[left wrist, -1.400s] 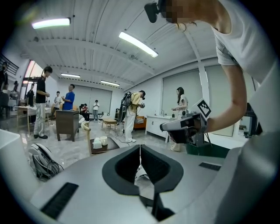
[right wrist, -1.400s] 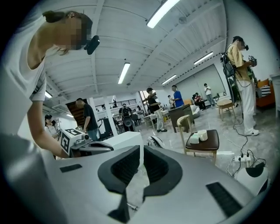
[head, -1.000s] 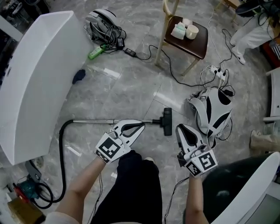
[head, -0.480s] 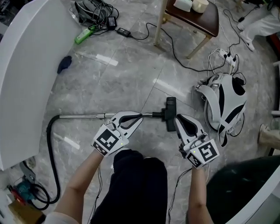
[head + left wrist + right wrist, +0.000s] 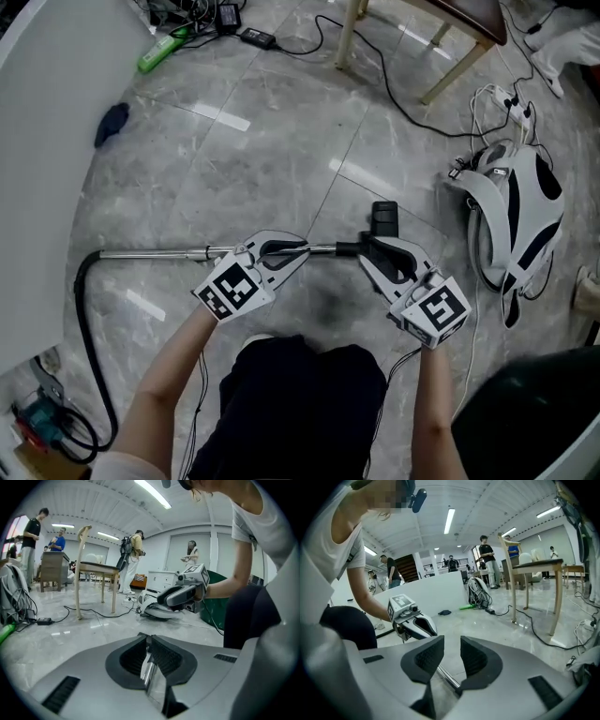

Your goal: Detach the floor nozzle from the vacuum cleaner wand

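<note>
- While the person is leaning over the grey marble floor (image 5: 281,150), two grippers are hanging low over one vacuum cleaner wand (image 5: 159,253), which is lying on that floor and running left to right.
- One floor nozzle (image 5: 383,217) is sitting on the wand's right end, not yet detached, and one black hose (image 5: 82,319) is curving toward the near left from the wand's left end.
- The left gripper (image 5: 302,255) is hovering over the wand's right half with its jaws together. In the left gripper view the shiny tube is showing in the slot behind their tips, and whether they are touching it cannot be told.
- The right gripper (image 5: 367,251) is sitting just beside the nozzle. Its jaws have just been opening and are standing apart, with the wand showing below the gap and nothing being pinched.
- Farther off, two wooden legs (image 5: 347,37) are standing on the floor, one white-and-black pack (image 5: 516,216) is lying at the right, and one blue cloth (image 5: 111,122) and one green item (image 5: 161,52) are lying at the far left.
</note>
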`<state>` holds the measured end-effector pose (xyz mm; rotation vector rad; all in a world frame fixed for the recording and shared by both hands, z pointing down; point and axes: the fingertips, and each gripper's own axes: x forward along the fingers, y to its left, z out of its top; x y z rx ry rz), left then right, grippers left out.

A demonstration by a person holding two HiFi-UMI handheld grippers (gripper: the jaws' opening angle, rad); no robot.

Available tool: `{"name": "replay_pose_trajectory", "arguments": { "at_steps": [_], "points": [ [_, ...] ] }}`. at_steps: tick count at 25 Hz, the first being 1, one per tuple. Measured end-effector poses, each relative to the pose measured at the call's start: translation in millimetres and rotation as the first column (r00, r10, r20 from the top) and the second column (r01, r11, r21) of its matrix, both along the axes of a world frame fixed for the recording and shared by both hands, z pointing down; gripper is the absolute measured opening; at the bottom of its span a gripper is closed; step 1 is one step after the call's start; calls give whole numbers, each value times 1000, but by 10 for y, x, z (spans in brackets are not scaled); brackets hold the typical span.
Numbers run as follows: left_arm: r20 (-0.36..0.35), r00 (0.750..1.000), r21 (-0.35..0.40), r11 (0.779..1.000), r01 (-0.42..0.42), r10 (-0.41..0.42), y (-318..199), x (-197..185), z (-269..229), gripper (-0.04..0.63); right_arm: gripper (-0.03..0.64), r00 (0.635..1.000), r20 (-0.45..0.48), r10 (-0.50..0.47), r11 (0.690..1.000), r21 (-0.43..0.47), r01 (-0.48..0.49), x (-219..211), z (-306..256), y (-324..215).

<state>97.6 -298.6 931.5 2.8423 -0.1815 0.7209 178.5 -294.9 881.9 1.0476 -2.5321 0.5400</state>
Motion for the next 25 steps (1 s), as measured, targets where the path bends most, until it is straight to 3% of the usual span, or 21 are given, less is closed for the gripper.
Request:
{"name": "replay_pose_trajectory", "arguments": {
  "at_steps": [4,8,12,15,18,22,25],
  "points": [
    [0,999,-27,999,-39,39,73,28,493,70,149,998,-27,-60,998,-29,59,-64,537,52],
    [58,993,-44,994,-103,106,178,20,933,98,170,993,-55,-101,994,-56,98,-71,910,125],
    [151,975,-14,987,-163,163,201,44,1247,132,181,956,-206,-208,976,-113,188,-25,1346,212],
    [234,948,-28,976,-215,215,233,70,1460,141,190,860,-389,-330,943,-178,282,41,1719,291],
    [345,899,-16,960,-281,269,276,47,1686,141,210,739,-524,-423,906,-237,351,81,2011,333],
    [487,818,30,930,-367,307,323,9,1937,141,219,625,-593,-508,861,-315,400,91,2258,381],
    [526,790,33,921,-389,315,329,-1,2044,141,219,526,-648,-551,830,-363,424,130,2442,410]
  ]
}}
